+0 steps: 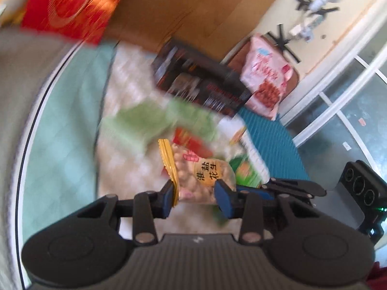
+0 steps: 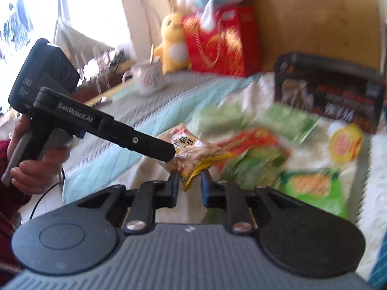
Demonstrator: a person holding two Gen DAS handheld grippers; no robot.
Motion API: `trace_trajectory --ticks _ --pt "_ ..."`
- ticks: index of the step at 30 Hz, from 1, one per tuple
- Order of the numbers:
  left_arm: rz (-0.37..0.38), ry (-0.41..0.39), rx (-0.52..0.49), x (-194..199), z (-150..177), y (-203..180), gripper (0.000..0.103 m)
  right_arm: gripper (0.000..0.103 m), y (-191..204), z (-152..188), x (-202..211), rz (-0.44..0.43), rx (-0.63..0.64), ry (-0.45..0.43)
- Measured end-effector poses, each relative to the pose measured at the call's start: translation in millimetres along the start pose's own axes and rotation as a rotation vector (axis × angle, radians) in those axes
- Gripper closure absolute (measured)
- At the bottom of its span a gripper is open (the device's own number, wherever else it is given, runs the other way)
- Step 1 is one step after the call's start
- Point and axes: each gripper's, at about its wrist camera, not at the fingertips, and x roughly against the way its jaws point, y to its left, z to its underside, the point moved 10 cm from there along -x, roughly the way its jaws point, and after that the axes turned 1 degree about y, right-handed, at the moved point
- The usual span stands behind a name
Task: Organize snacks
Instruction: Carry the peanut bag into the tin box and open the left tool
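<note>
A clear peanut bag [image 1: 200,176] with yellow sealed ends is held in the air between both grippers. My left gripper [image 1: 196,198] is shut on the bag's body. My right gripper [image 2: 189,184] is closed on the bag's yellow end [image 2: 193,174]; the bag [image 2: 193,149] shows there too. The left gripper's body [image 2: 101,125] reaches in from the left in the right wrist view. Below lie green snack packs [image 2: 285,118], a red-orange pack [image 2: 251,137], a green corn-print pack [image 2: 314,193] and a round yellow tub [image 2: 346,145] on a white cloth [image 1: 130,164].
A black box [image 2: 331,91] stands at the far side of the cloth. A red gift bag [image 2: 217,41], a yellow plush chick [image 2: 173,41] and a white mug [image 2: 150,79] stand behind. A pink snack bag [image 1: 266,77] lies on a brown stool.
</note>
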Motion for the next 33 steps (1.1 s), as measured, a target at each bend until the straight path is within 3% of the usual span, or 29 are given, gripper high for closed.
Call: trace_trajectory --ticks 6,11,15,18,19,21,22,27,29,33 --pt "-0.054 -0.087 -0.202 -32 -92 -50 0.068 0.081 -66 -69 11 0.124 -0.006 -0.140" --pt "-0.064 -0.087 -0.219 -88 -160 -57 0.068 0.081 -136 -109 -2 0.203 -0.096 -0.185" --pt "-0.091 -0.063 -0.209 -132 -185 -45 0.067 0.080 -179 -115 -20 0.262 -0.154 -0.174" --pt "-0.152 -0.050 -0.206 -156 -189 -32 0.058 0.076 -199 -111 -34 0.303 -0.181 -0.156" --pt "-0.175 -0.051 -0.204 -161 -189 -27 0.052 0.069 -203 -110 -38 0.319 -0.189 -0.151" --pt "-0.185 -0.049 -0.193 -163 -187 -20 0.051 0.055 -208 -108 -37 0.339 -0.210 -0.168" --pt "-0.179 -0.058 -0.178 -160 -187 -19 0.050 0.053 -209 -108 -34 0.345 -0.223 -0.180" --pt "-0.158 -0.127 -0.172 -116 -175 -10 0.036 0.053 -191 -97 0 0.310 -0.250 -0.238" --pt "-0.142 -0.116 -0.149 -102 -160 -3 0.036 0.053 -178 -85 10 0.286 -0.244 -0.246" --pt "-0.131 -0.059 -0.134 -97 -123 4 0.036 0.052 -162 -45 12 0.276 -0.268 -0.174"
